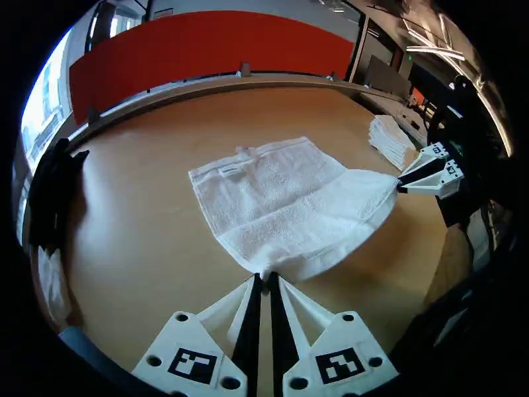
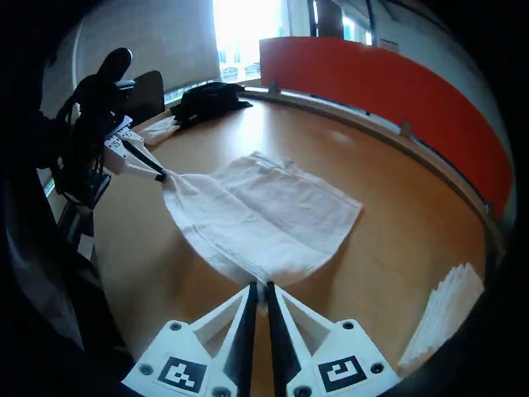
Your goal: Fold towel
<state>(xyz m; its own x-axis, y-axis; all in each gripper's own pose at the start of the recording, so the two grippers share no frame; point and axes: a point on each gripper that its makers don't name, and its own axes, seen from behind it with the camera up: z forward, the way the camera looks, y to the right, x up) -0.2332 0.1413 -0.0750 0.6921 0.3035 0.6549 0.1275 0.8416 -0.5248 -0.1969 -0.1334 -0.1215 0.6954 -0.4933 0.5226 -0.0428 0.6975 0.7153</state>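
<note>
A white towel (image 1: 284, 198) lies spread on the wooden table (image 1: 152, 218), its near edge lifted off the surface. My left gripper (image 1: 264, 278) is shut on one near corner of the towel. In the left gripper view the right gripper (image 1: 399, 185) pinches the other near corner at the right. In the right gripper view the towel (image 2: 264, 212) stretches between my right gripper (image 2: 259, 286), shut on its corner, and the left gripper (image 2: 161, 176) at the left. The far edge with a label (image 1: 231, 171) rests flat on the table.
A stack of folded white towels (image 1: 391, 139) sits at the table's right side, seen also as the stack (image 2: 444, 311). A black bag or garment (image 2: 208, 99) lies at the table edge. An orange partition (image 1: 198, 46) runs behind the table.
</note>
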